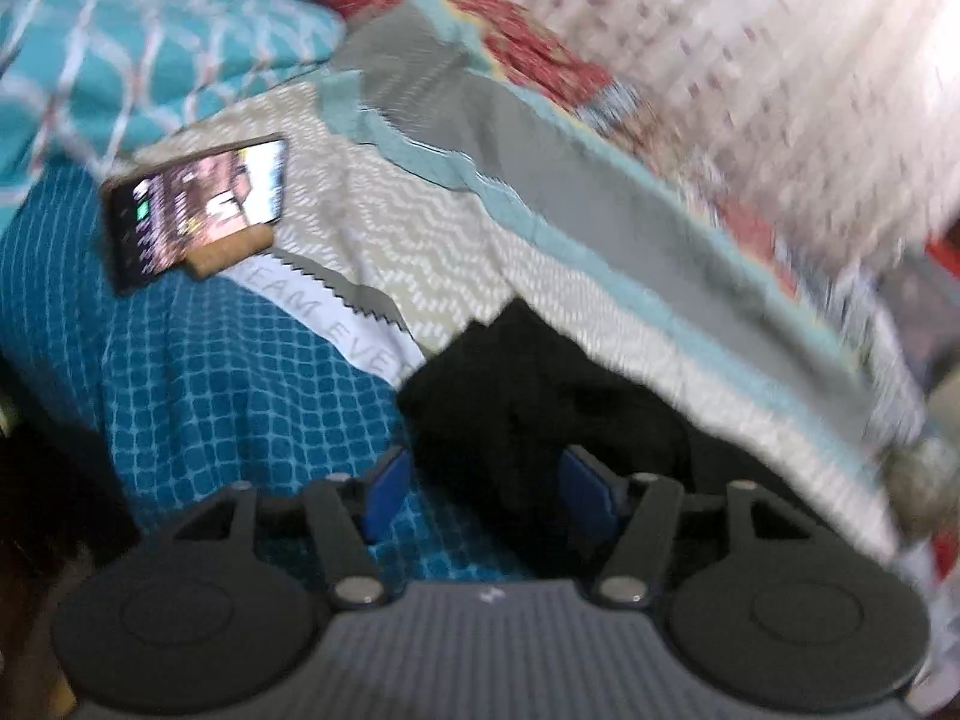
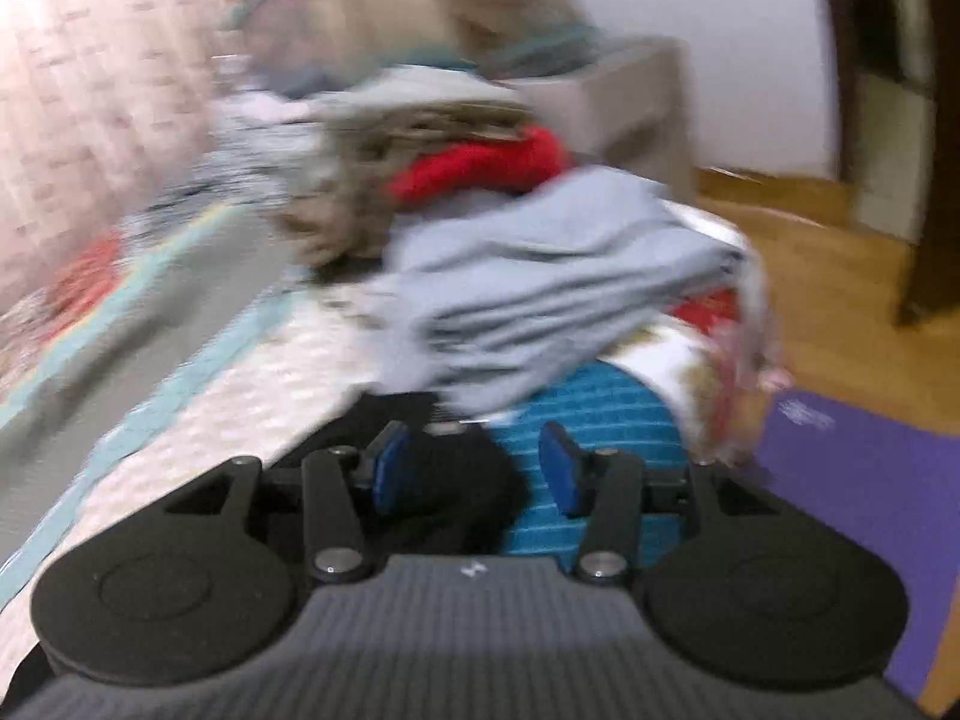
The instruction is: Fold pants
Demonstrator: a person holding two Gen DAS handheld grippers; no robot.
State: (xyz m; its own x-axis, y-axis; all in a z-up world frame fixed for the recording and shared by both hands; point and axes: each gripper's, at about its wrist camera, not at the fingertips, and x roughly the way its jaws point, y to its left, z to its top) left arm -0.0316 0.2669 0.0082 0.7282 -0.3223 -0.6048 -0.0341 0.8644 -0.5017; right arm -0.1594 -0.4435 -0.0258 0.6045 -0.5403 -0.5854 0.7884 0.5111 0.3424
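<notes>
The black pants (image 1: pixel 540 396) lie crumpled on the bed's patterned cover. In the left wrist view my left gripper (image 1: pixel 489 489) is open, its blue pads either side of the near black cloth, just above it. In the right wrist view my right gripper (image 2: pixel 474 468) is open; the black pants (image 2: pixel 456 498) lie under its left pad and the blue bedspread under its right pad. Both views are motion-blurred. Whether either gripper touches the cloth I cannot tell.
A lit phone (image 1: pixel 192 210) rests on the bed at left, near a teal pillow (image 1: pixel 138 54). A grey garment (image 2: pixel 540 288) and a pile of clothes (image 2: pixel 456 162) lie ahead of the right gripper. A purple mat (image 2: pixel 870 498) and wooden floor are at right.
</notes>
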